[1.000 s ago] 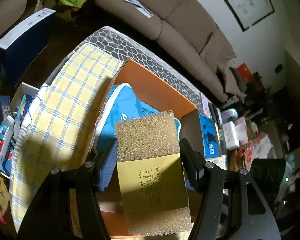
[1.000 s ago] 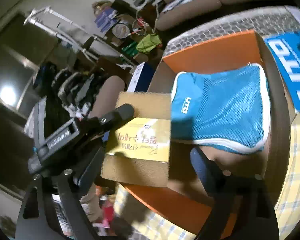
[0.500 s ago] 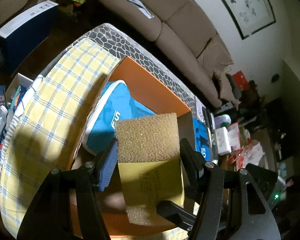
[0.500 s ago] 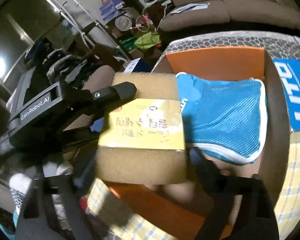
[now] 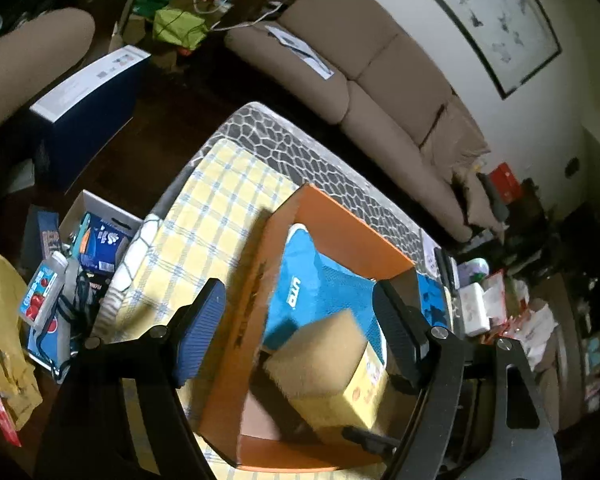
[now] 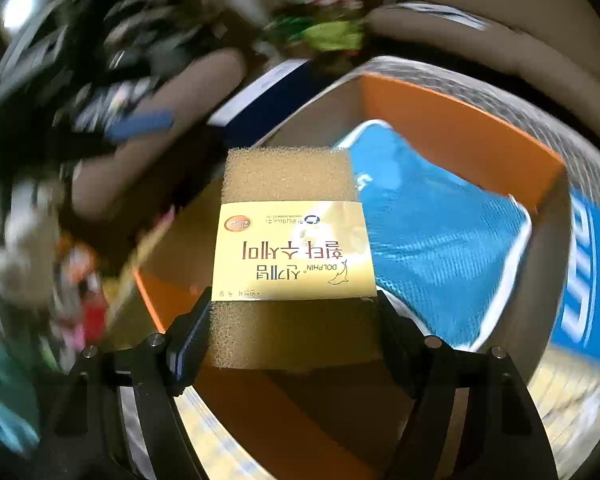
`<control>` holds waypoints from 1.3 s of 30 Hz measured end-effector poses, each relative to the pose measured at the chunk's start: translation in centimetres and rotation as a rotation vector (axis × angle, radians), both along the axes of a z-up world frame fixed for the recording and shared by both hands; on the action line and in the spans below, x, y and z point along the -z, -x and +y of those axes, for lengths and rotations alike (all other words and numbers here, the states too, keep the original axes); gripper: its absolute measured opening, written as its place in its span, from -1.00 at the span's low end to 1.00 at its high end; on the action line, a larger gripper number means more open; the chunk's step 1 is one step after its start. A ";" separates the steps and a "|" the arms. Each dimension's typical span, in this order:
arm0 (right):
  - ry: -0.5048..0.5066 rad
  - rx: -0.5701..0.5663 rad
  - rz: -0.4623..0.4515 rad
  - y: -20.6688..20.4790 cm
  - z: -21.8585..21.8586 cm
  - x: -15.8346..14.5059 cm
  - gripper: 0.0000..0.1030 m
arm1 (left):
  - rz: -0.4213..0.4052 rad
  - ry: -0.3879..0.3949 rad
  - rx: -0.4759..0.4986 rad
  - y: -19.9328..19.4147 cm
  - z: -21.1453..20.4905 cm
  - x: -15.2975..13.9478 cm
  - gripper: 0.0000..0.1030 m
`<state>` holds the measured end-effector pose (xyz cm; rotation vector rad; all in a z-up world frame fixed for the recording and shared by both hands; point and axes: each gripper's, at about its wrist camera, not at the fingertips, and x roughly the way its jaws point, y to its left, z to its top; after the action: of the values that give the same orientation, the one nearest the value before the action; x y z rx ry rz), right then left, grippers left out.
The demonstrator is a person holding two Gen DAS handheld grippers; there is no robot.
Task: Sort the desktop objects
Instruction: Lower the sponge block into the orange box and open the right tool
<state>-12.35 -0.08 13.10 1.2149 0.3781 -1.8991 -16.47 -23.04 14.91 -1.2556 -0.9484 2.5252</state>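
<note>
A tan sponge [image 6: 288, 176] with a yellow paper band is pinched at its near end by my right gripper [image 6: 292, 304], whose pads press both sides. It hangs over the open orange box [image 6: 460, 128], which holds a blue mesh bag [image 6: 432, 232]. In the left wrist view the sponge [image 5: 324, 364] sits low inside the orange box [image 5: 352, 232], next to the blue mesh bag [image 5: 300, 276]. My left gripper [image 5: 298, 296] is above and clear of it. Its jaws are opening, and neither pad touches the sponge.
The box stands on a yellow checked cloth [image 5: 204, 220] over a mosaic-patterned table [image 5: 268, 136]. A blue lid [image 6: 588, 280] lies beside the box. On the floor to the left are a dark blue carton [image 5: 88, 100] and a white box of clutter [image 5: 96, 236]. A beige sofa [image 5: 380, 80] runs behind.
The left gripper let go of the sponge and drew back from it. The right gripper closed on the sponge, rolled, and now carries it over the orange box.
</note>
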 end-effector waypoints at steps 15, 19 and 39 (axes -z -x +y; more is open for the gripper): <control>-0.313 -0.512 0.104 -2.5 -5.6 3.4 0.48 | -0.029 -0.070 0.042 0.4 0.0 0.9 0.43; -0.311 -0.542 0.052 -1.6 -5.7 4.0 0.49 | -0.030 -0.071 0.041 0.4 -0.1 0.9 0.43; 0.057 0.064 -0.278 6.7 -2.9 2.6 -0.15 | -0.022 -0.089 0.039 0.4 -0.1 0.8 0.43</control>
<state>-19.03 -3.02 10.55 1.4433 0.1369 -1.7500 -16.83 -23.14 14.15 -1.2655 -1.0187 2.4159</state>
